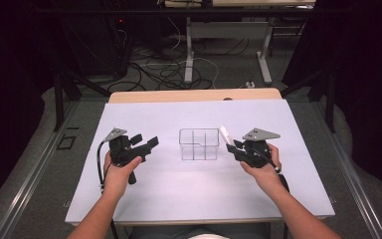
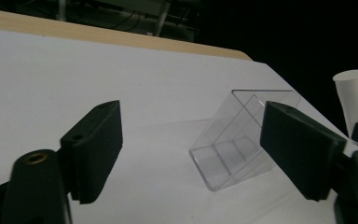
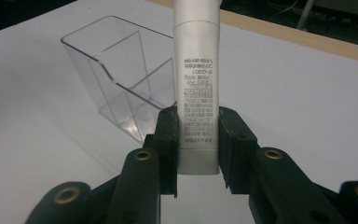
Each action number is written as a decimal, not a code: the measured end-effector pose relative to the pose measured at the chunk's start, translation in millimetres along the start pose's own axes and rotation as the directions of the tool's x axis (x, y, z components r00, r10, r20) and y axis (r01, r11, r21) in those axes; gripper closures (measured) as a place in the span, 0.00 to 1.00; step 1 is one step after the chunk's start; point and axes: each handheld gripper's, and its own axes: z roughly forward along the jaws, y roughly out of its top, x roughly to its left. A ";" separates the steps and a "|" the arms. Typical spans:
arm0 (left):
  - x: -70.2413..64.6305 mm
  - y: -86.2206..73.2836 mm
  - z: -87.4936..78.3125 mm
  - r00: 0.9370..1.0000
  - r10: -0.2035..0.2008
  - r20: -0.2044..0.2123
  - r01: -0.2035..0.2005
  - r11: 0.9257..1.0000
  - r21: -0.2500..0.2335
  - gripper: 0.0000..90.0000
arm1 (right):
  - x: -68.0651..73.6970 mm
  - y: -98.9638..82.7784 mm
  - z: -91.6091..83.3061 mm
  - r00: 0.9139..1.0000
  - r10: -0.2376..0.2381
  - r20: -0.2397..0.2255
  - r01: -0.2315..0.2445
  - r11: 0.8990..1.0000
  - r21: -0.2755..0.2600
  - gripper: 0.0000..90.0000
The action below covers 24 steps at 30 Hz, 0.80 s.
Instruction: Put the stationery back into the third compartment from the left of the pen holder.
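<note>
A clear plastic organizer box [image 1: 199, 144] with several compartments stands at the middle of the white table; I also see the box [image 2: 237, 144] in the left gripper view and the box [image 3: 121, 84] in the right gripper view. My right gripper [image 3: 198, 140] is shut on a white tube [image 3: 196, 84] with small printed text, held upright just right of the box. The tube [image 1: 225, 133] pokes up from the right gripper [image 1: 235, 145]. My left gripper [image 1: 146, 143] stands open left of the box, its jaws wide apart with nothing between them. The tube's top [image 2: 353, 100] shows at the far right.
The white table surface [image 1: 199, 194] has a wooden strip [image 1: 194, 94] along its far edge. Beyond it lie floor cables and desk legs [image 1: 189, 55]. Free room surrounds the box on all sides.
</note>
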 end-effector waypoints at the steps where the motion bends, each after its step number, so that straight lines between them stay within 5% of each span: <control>1: -3.0 0.2 0.2 1.000 0.002 0.010 -0.002 1.000 0.004 0.27 | 3.7 0.3 -0.2 1.000 -0.001 -0.007 0.001 1.000 -0.002 0.79; 7: -19.2 0.5 0.5 0.999 0.039 0.035 -0.039 0.999 0.002 0.29 | 21.3 0.5 0.9 0.999 -0.030 -0.028 0.030 0.999 -0.021 0.79; 14: -34.4 0.2 3.2 0.997 0.038 0.061 -0.039 0.999 0.011 0.31 | 40.4 3.9 4.2 0.997 -0.063 -0.040 0.060 0.997 -0.055 0.79; 24: -46.9 5.3 6.4 0.990 -0.054 0.133 0.049 0.998 0.041 0.42 | 60.4 14.4 17.2 0.996 -0.077 -0.050 0.073 0.994 -0.078 0.79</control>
